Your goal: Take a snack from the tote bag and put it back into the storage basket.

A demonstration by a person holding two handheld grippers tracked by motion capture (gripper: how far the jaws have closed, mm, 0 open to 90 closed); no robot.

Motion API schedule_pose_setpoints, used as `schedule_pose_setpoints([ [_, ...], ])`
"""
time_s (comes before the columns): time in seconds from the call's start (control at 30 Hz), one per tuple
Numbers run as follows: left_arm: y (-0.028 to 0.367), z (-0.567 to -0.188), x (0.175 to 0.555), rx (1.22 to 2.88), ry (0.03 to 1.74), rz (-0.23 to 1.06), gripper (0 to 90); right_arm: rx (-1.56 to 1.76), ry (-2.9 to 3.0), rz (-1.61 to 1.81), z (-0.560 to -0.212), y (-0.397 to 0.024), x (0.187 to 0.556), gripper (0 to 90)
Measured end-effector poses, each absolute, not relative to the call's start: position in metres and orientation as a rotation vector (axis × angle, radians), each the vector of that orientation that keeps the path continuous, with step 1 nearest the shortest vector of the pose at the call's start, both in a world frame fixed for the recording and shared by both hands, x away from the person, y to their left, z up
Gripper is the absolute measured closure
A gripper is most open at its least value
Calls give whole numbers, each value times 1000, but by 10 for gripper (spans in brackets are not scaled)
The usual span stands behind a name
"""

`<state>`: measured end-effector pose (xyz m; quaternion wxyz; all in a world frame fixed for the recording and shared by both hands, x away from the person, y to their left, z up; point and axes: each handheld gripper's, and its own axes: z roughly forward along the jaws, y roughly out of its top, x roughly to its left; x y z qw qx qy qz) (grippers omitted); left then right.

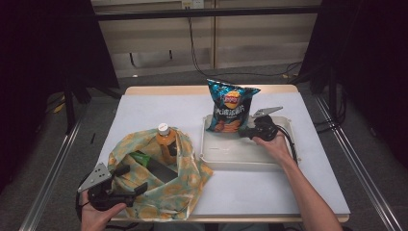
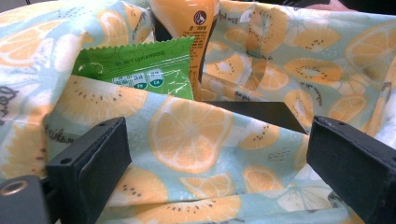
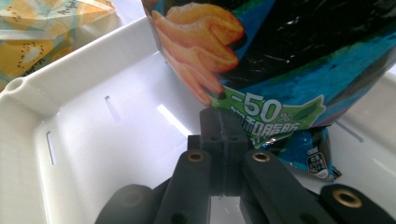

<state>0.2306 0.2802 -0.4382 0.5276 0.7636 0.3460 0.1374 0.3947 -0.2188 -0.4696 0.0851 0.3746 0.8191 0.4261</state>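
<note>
While held upright: chip bag (image 1: pixel 230 107) stands in the tray (image 1: pixel 240 156), at its far edge.
Right gripper (image 3: pixel 223 126): jaws pinched together on chip bag's lower corner, over the tray.
Left gripper (image 1: pixel 129 180): jaws wide apart at cloth bag's (image 1: pixel 192 173) near rim, left of tray.
Cloth bag: holds bottle (image 1: pixel 166 142) and green packet (image 2: pixel 140 67).

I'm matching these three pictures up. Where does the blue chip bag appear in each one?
High view: the blue foil chip bag stands upright at centre, over the white plastic tray.
Left gripper view: not in it.
Right gripper view: it takes up the upper right, its lower edge pinched by the right gripper.
Shared landmark: the fruit-print cloth bag.
</note>
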Motion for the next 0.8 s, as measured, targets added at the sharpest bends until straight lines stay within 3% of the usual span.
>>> schedule_pose_setpoints([
  [0.23, 281, -437, 230, 1822, 828, 334, 68, 1081, 2451, 1295, -468, -215, 390, 897],
  [0.8, 279, -437, 227, 1831, 814, 365, 187, 934, 2417, 1437, -431, -191, 343, 544],
])
